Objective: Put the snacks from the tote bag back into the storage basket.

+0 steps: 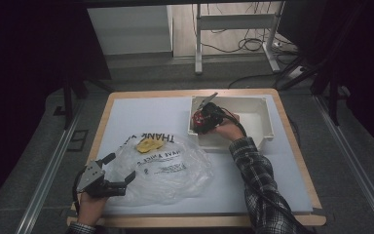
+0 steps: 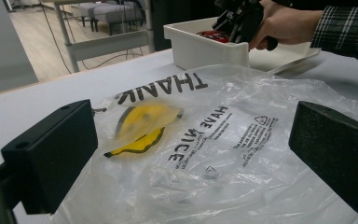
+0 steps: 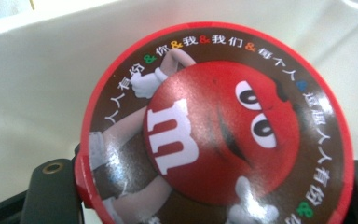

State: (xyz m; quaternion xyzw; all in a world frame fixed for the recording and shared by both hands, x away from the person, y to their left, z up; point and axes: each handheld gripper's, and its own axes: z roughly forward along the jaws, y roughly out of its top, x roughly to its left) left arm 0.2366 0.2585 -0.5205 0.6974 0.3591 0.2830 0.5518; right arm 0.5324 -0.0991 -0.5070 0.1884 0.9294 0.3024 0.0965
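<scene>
Gripping a red candy tin [image 3: 214,126] over white bin [image 1: 258,105], right gripper [image 1: 203,119]

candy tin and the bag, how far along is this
Nothing looks bagged yet: the plastic bag lies flat on the table. In hand: the right gripper grips the red candy tin inside the white bin. The left gripper is open at the bag's edge. Left: probably bagging the tin.

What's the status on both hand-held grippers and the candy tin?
Left hand-held gripper open at plastic bag edge. Right hand-held gripper on red candy tin inside white bin; grip unconfirmed. Nothing in the way.
</scene>
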